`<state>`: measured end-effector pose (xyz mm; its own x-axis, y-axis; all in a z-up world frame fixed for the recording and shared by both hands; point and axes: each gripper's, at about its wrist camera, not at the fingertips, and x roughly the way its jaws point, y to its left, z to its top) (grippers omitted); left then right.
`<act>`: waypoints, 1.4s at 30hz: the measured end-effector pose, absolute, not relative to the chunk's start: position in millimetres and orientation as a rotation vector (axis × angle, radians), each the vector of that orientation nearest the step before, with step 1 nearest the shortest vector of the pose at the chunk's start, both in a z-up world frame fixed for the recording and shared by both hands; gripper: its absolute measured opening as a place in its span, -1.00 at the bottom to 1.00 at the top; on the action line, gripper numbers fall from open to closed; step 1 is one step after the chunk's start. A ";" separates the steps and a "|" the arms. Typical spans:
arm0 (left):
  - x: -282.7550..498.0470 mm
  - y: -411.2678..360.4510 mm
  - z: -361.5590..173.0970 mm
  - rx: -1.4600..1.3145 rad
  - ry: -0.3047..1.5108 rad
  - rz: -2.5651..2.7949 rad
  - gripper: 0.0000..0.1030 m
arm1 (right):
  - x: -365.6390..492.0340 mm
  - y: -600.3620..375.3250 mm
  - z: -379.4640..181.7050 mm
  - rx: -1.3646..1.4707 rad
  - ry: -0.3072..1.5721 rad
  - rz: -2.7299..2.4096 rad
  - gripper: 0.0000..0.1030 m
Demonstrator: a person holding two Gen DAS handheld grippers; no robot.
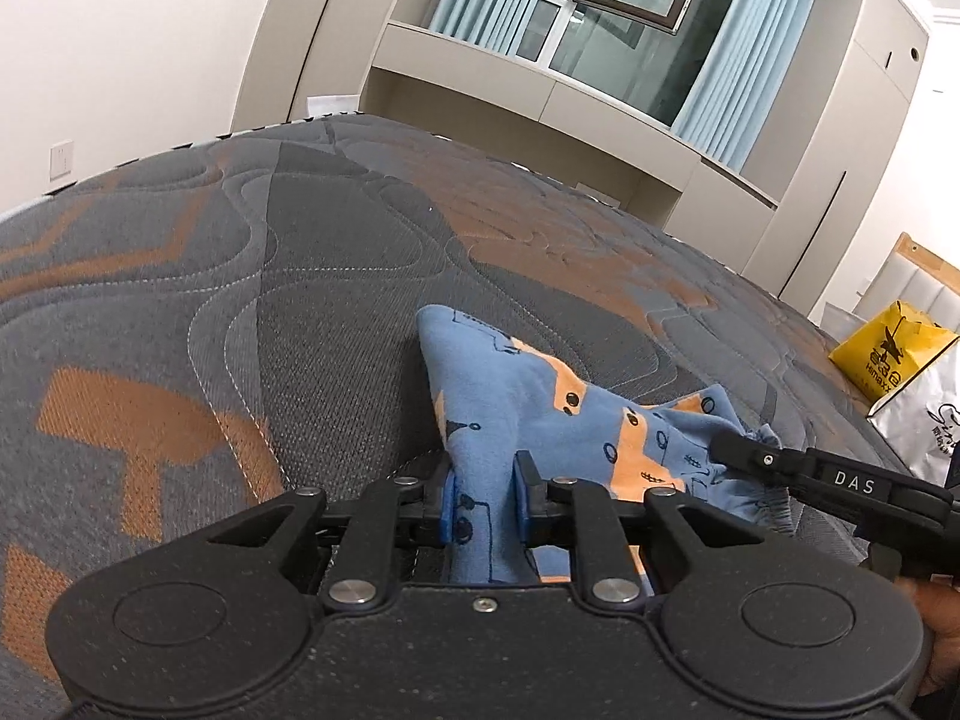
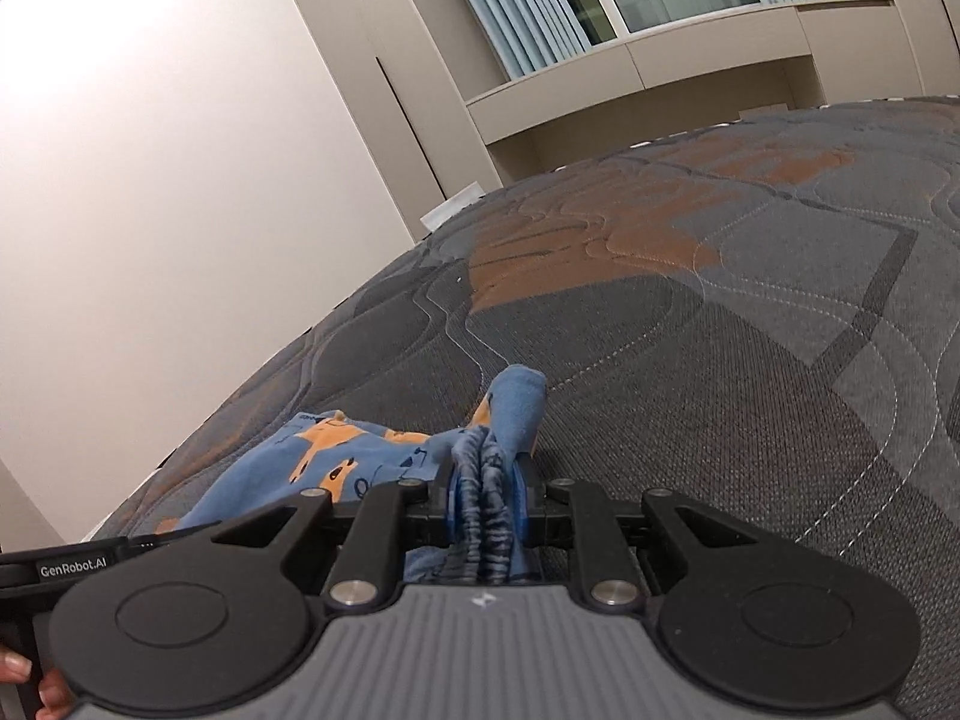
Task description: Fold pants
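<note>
Small blue pants (image 1: pixel 540 414) with an orange and black print lie bunched on the grey and orange mattress (image 1: pixel 240 276). My left gripper (image 1: pixel 485 504) is shut on a fold of the blue cloth, which stands up between its blue pads. The right gripper's black fingertips (image 1: pixel 744 453) pinch the gathered waistband at the right of the left wrist view. In the right wrist view my right gripper (image 2: pixel 487 492) is shut on the ribbed elastic waistband (image 2: pixel 483 480), with the rest of the pants (image 2: pixel 336 456) trailing to the left.
The mattress (image 2: pixel 720 360) stretches ahead of both grippers. A yellow bag (image 1: pixel 888 351) and a silver bag (image 1: pixel 924 414) sit at its right edge. Beige cabinets (image 1: pixel 600 114), a window with blue curtains (image 1: pixel 738 42) and a white wall (image 2: pixel 150 180) lie beyond. A hand (image 2: pixel 24 690) shows at the lower left.
</note>
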<state>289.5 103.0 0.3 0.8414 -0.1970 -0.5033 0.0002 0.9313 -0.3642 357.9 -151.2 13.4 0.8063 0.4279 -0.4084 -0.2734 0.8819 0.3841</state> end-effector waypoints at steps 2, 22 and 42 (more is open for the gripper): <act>290.1 103.8 -1.0 -0.368 0.563 -0.108 -0.58 | 358.0 -151.1 12.0 0.315 0.510 0.378 -0.61; 259.5 103.1 16.6 -0.353 0.528 -0.033 0.11 | 340.0 -153.0 21.1 0.300 0.487 0.328 0.09; 172.8 65.0 44.4 -0.207 0.441 0.078 0.99 | 224.9 -167.9 58.7 0.206 0.343 0.271 1.00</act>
<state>172.8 65.0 44.4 0.9018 0.0304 -0.4311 -0.1198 0.9760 -0.1819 224.9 -167.9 58.7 0.9061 0.2957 -0.3024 -0.2264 0.9430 0.2439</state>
